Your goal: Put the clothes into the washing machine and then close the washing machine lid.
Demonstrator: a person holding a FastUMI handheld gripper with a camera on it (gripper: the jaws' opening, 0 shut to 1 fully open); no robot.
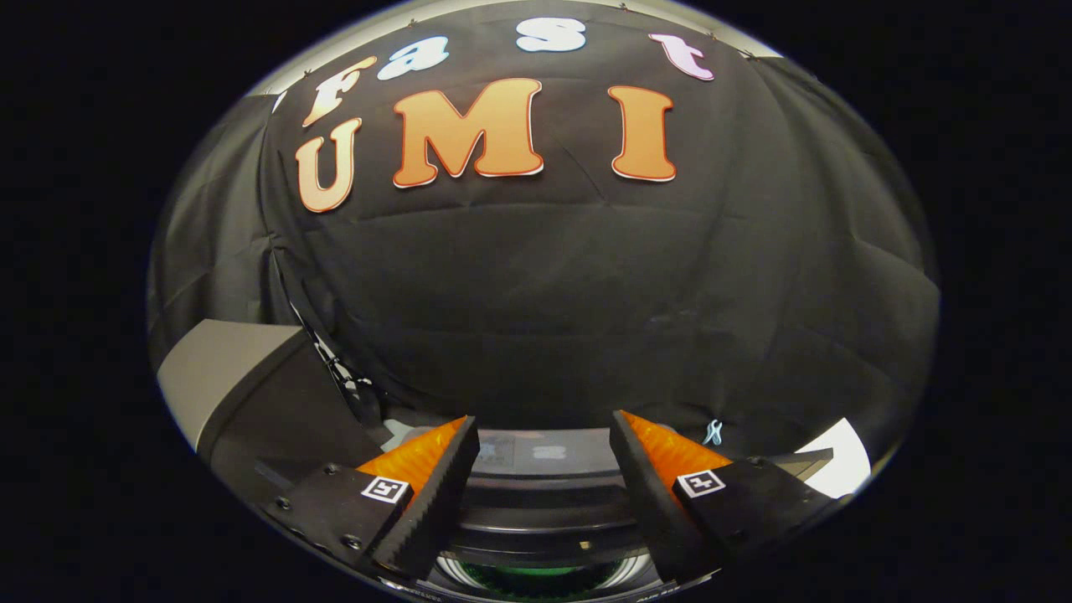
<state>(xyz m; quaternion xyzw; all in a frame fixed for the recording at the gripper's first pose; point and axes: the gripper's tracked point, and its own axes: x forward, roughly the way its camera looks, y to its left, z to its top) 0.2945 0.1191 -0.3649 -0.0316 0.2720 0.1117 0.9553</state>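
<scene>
One gripper [544,477] in view, two fingers spread apart w/ nothing between them; no cloth pinched. Both fingers point out over the washing machine [544,494], which sits just below and ahead of the tips, against the black cloth wall [544,293]. One machine only. Its rear panel band shows between the fingers, and below that a dark curved rim w/ a greenish glimmer, prob. the drum opening or a glass lid seen from above; can't tell which, so lid status (up or down) not confirmed. Clothes: zero seen, neither in the gripper nor on any surface near the machine; whether they already lie inside the drum can't be told. One grey slanted panel [226,377] to the left of the fingers, beside the machine; could be a raised lid or a separate item, unclear. One bright white patch [842,461] beyond the right finger, nature unclear. Judgement on placement: gripper held high and centred over the machine top, fingers wide, consistent w/ either having nothing to carry or readying for the lid; an empty spread gripper suits a push or hook on a lid better than a garment pick. Task stage: not determinable from this view; lid closure not verified.
</scene>
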